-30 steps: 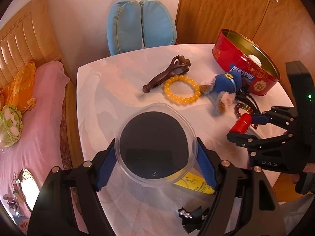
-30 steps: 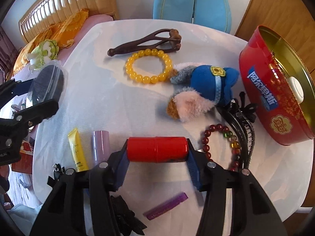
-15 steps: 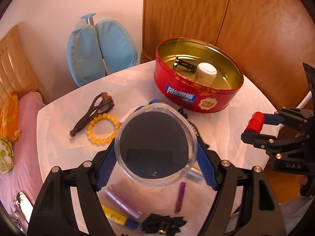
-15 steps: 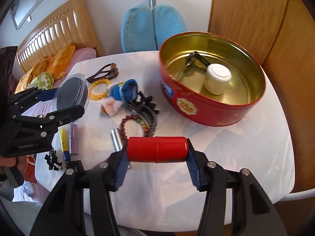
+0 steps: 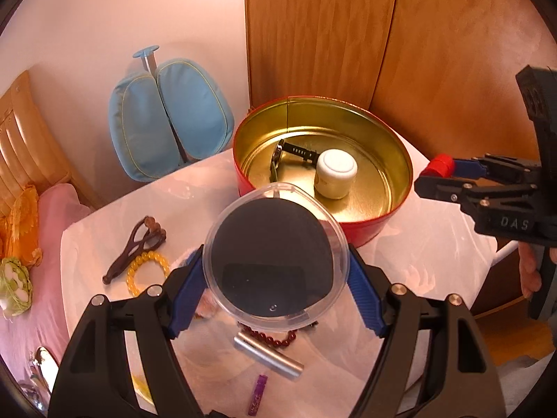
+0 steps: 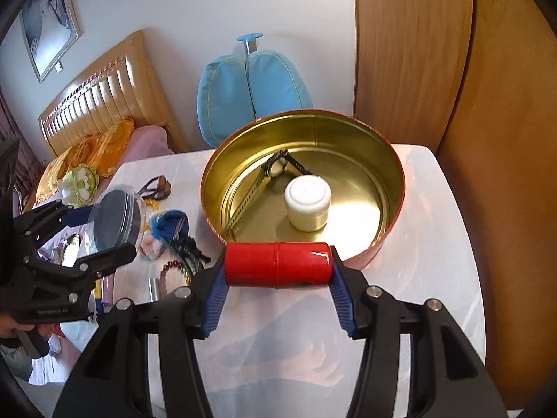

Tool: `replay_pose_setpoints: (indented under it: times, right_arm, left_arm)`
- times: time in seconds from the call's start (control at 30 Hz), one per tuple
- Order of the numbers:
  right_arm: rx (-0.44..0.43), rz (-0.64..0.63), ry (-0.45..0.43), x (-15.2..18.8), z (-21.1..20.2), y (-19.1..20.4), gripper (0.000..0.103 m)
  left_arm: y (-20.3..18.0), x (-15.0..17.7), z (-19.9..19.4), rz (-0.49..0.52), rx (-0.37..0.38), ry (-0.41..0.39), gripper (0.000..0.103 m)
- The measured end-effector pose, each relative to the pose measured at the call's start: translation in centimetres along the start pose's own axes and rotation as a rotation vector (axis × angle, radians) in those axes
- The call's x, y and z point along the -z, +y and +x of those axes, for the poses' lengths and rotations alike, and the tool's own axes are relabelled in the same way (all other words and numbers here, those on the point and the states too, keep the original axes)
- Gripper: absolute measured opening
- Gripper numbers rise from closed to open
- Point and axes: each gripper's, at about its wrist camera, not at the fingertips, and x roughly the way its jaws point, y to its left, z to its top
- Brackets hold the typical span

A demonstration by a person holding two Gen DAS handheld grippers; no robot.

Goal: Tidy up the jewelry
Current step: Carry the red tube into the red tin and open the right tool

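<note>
Left gripper (image 5: 275, 271) clamps a round clear-lidded case with a dark inside (image 5: 273, 256), held above the white table (image 5: 435, 244) at the near-left side of the red tin (image 5: 365, 233); right gripper (image 6: 276, 268) clamps a red cylinder (image 6: 276, 264) end to end over the tin's near rim. The gold-lined tin holds a white jar (image 6: 308, 205) and a black-strapped watch (image 6: 275, 167). Left of the tin on the table: yellow bead bracelet (image 5: 148, 271), brown slingshot-shaped piece (image 5: 135, 247), blue plush toy (image 6: 170, 224), dark red bead bracelet (image 6: 172, 268), silver tube (image 5: 268, 357).
</note>
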Motion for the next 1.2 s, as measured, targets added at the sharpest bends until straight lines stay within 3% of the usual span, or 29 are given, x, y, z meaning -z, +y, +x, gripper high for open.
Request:
replay_pose_setpoints:
  times: [0.13, 0.27, 0.47, 0.67, 0.9, 1.1, 1.2]
  right_arm:
    - [0.016, 0.019, 0.014, -4.1, 3.1, -1.1, 0.054]
    - [0.005, 0.048, 0.09, -8.2, 7.6, -2.6, 0.054]
    - [-0.018, 0.118, 0.245, -11.8, 15.3, -4.3, 0.054]
    - [0.014, 0.23, 0.38, -12.7, 21.2, -5.9, 0.054]
    - [0.082, 0.228, 0.436, -12.9, 23.5, -5.8, 0.054]
    - [0.072, 0.273, 0.471, -12.7, 24.4, -6.6, 0.055]
    - [0.072, 0.268, 0.468, -12.8, 24.1, -6.4, 0.068]
  left_arm:
    - [0.6, -4.0, 2.7, 0.05, 0.001, -0.02, 0.074]
    - [0.1, -7.3, 6.5, 0.084, 0.037, -0.02, 0.074]
    - [-0.4, -8.6, 9.4, 0.101, 0.101, -0.009, 0.074]
    - [0.0, -8.9, 10.4, 0.119, 0.105, -0.008, 0.074]
    - [1.1, -8.6, 10.5, 0.084, 0.121, -0.009, 0.074]
    - [1.6, -8.4, 10.8, 0.064, 0.119, -0.002, 0.074]
    - [1.7, -8.3, 10.9, 0.061, 0.115, 0.002, 0.074]
